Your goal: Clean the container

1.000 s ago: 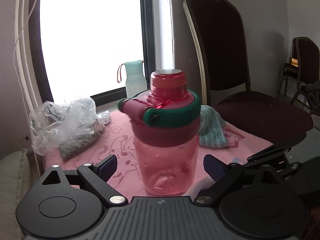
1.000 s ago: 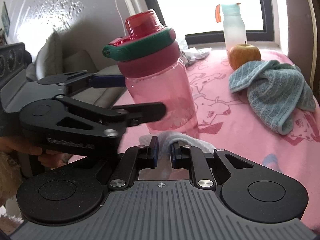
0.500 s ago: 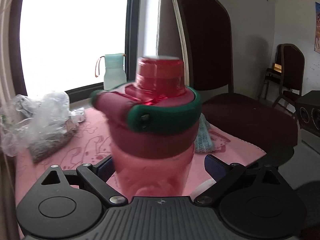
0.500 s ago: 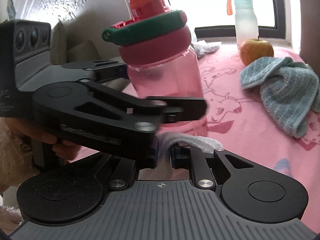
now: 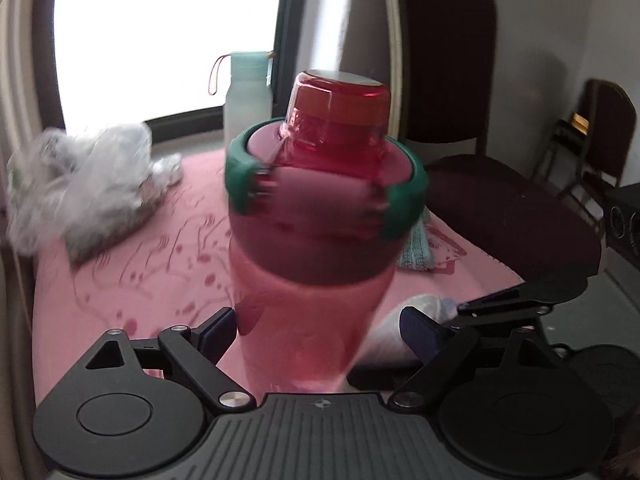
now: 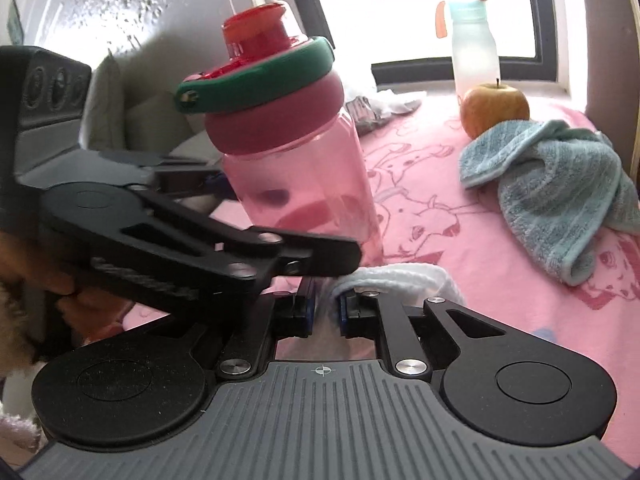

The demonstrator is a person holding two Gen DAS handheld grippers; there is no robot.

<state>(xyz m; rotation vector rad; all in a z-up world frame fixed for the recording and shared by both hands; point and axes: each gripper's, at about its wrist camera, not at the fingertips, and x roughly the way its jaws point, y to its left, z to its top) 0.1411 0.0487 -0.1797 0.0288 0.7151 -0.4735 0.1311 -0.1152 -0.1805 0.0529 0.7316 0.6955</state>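
The left gripper (image 5: 316,328) straddles the pink bottle (image 6: 296,168), fingers spread, perhaps just touching it; the right gripper (image 6: 325,309) pinches a white cloth (image 6: 400,276) beside its base.

Bottle (image 5: 316,280) (image 6: 296,168): translucent pink body, dark pink collar, green carry ring, red cap closed on top. Empty as far as visible. Tilted, top leaning toward 11 o'clock in the right wrist view; motion-blurred at centre in the left wrist view. Base hidden; contact with the pink cloth cannot be told.

White cloth (image 6: 394,276) (image 5: 420,306): small, bunched, soft. Positioned at 6 o'clock of the bottle base in the right wrist view, at 4 o'clock in the left wrist view, just beside the lower wall.
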